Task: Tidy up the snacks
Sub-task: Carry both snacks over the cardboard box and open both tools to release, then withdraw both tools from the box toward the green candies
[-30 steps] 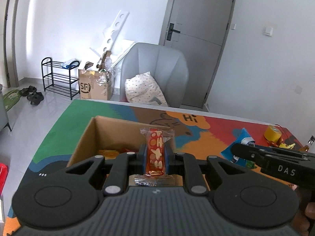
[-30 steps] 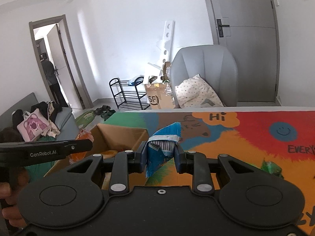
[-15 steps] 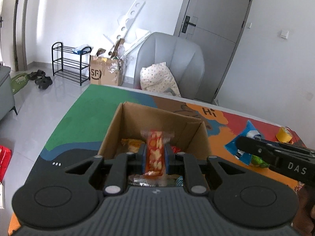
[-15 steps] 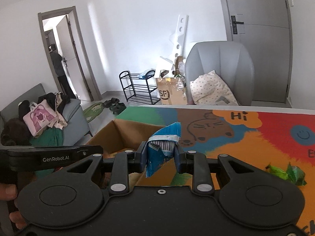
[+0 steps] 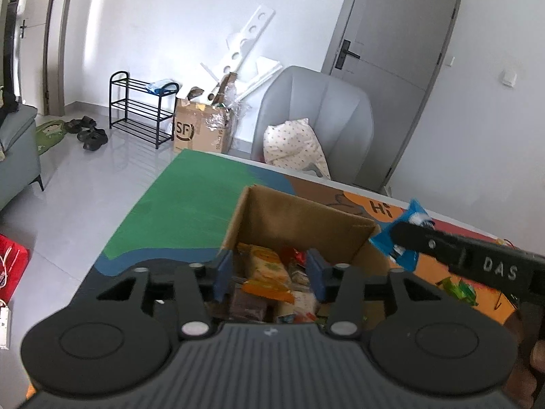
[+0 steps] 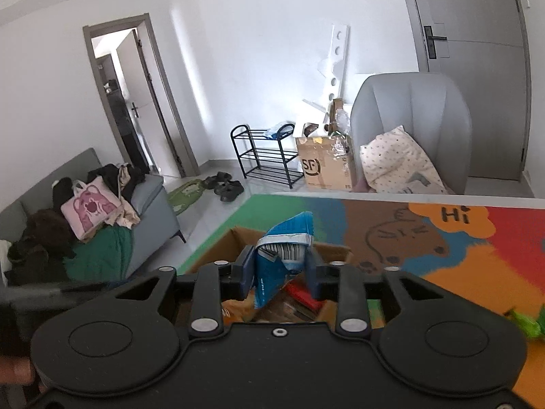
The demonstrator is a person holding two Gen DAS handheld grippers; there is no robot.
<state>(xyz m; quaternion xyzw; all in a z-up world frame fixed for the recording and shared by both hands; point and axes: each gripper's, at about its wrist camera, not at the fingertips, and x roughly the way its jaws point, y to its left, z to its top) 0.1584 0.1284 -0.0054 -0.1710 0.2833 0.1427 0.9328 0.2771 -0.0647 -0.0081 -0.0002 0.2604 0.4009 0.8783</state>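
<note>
An open cardboard box stands on the colourful table mat, filled with several snack packets. My left gripper hovers over the box; its jaws are opening and nothing is between them. My right gripper hangs above the box's right rim. Its jaws are opening too, with a blue snack packet loose and tilted between them. In the left wrist view the right gripper enters from the right with that blue packet.
A green wrapper lies on the mat to the right of the box. The table's left edge drops to the floor. Behind the table stands a grey chair with a cushion.
The left gripper carried the red-and-yellow snack over the box and opened; the snack is out of its jaws. The right gripper moved over the box and its jaws widened around the blue packet.
</note>
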